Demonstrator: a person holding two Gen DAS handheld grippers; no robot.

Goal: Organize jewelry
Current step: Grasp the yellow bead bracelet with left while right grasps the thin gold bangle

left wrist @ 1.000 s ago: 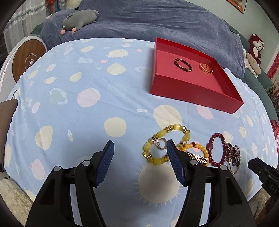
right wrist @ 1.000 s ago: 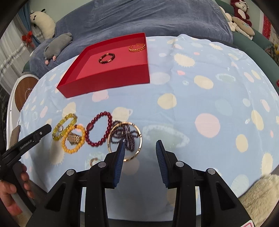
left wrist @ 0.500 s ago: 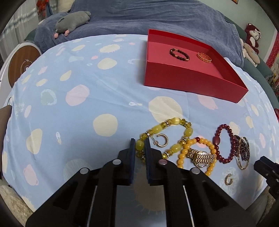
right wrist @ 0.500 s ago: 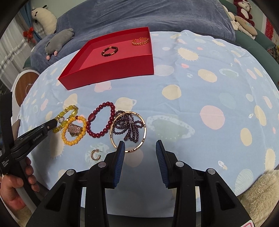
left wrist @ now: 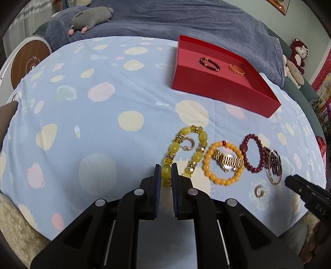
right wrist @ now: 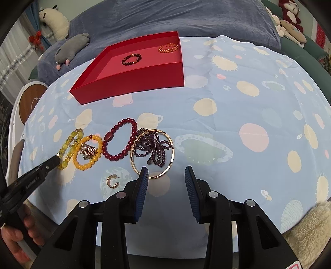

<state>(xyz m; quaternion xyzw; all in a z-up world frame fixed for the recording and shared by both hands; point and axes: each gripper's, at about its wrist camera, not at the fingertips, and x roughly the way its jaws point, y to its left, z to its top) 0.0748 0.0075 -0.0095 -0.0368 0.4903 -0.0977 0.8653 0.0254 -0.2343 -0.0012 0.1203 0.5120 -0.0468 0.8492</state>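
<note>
My left gripper (left wrist: 165, 171) is shut on the near end of the yellow-green bead bracelet (left wrist: 185, 130), which lies on the spotted blue cloth with a small hoop earring (left wrist: 189, 142) inside its loop. To its right lie an orange bead bracelet (left wrist: 219, 181) around a gold watch (left wrist: 227, 160), a dark red bracelet (left wrist: 251, 167) and a gold bangle with purple beads (right wrist: 172, 153). My right gripper (right wrist: 166, 175) is open just short of that bangle, holding nothing. The red tray (left wrist: 223, 91) further back holds a dark bead bracelet (left wrist: 209, 63) and an orange-gold bracelet (left wrist: 236, 69).
A second hoop earring (right wrist: 112, 181) lies loose in front of the bracelets. A grey plush toy (left wrist: 91, 17) rests on the blue blanket behind the table. A round wood-topped device (left wrist: 31, 62) stands at the left. A hand (right wrist: 12, 238) holds the left gripper.
The left gripper went from wide open to shut, closing on the yellow-green bracelet's near end and moving in closer. The right gripper stayed where it was, still open.
</note>
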